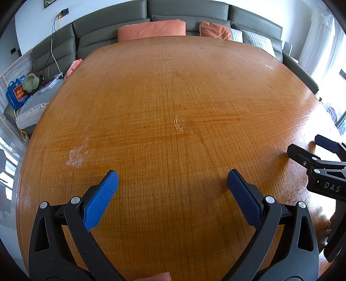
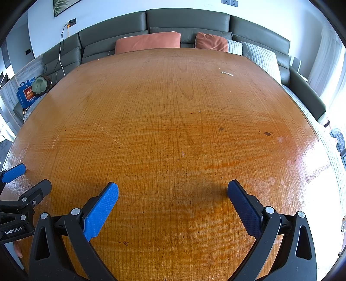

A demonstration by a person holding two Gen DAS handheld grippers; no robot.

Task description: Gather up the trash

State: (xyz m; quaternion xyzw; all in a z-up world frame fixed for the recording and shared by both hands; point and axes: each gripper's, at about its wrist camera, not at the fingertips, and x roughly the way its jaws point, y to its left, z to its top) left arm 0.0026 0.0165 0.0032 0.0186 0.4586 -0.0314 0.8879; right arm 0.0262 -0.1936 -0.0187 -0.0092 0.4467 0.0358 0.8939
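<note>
The wooden table [image 1: 173, 90] fills both views. A small pale scrap, thin and elongated, lies far off near the back right edge [image 1: 268, 67] [image 2: 227, 73]. My left gripper [image 1: 173, 175] hovers over the near part of the table, open, with nothing between its blue pads. My right gripper [image 2: 173, 187] is open too and holds nothing. Each gripper shows in the other's view: the right one at the right edge [image 1: 302, 143], the left one at the left edge [image 2: 36, 175]. A pale loop-shaped mark [image 1: 178, 123] sits mid-table; I cannot tell whether it is a scratch or a loose thing.
A grey-green sofa [image 2: 188, 19] wraps behind the table with orange cushions [image 2: 148, 42] and pale ones [image 2: 257, 54]. A blue bag [image 1: 16, 91] and green hat [image 1: 32, 80] lie on the sofa at left. A whitish smear [image 1: 75, 155] and dark spots [image 2: 267, 133] mark the tabletop.
</note>
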